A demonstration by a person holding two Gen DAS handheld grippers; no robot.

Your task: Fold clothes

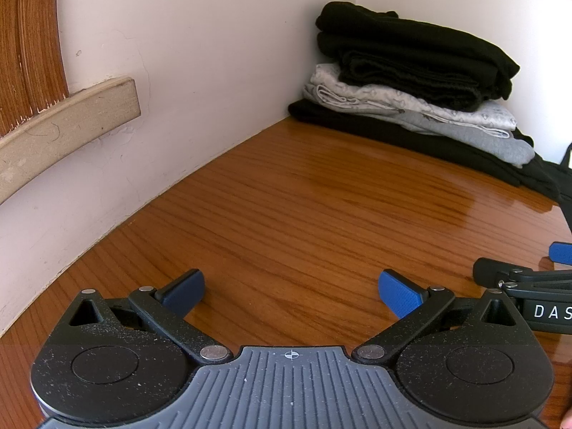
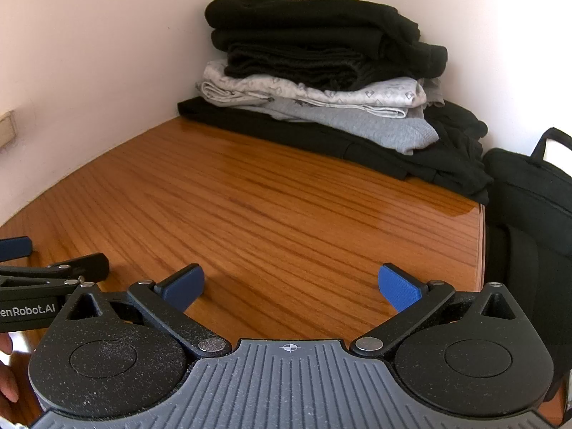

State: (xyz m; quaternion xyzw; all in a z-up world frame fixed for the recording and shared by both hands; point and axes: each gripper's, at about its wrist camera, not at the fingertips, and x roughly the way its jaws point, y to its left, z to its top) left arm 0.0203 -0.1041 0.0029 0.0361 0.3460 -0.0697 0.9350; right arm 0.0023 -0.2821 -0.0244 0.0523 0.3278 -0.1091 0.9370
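Note:
A stack of folded clothes [image 1: 411, 82] [image 2: 314, 71] sits in the far corner of the wooden table [image 1: 286, 214] [image 2: 268, 214]: black garments on top, pale patterned and grey ones in the middle, a black one underneath. My left gripper [image 1: 291, 291] hovers low over bare wood, open, nothing between its blue fingers. My right gripper [image 2: 291, 286] is likewise open and empty, side by side with the left. Each gripper shows at the edge of the other's view. Both are well short of the stack.
White walls [image 1: 214, 71] close the table on the left and back. A beige strip and a wooden panel [image 1: 32, 35] are on the left wall. A black bag [image 2: 529, 214] stands past the table's right edge [image 2: 481, 243]. A hand [image 2: 7, 375] shows at lower left.

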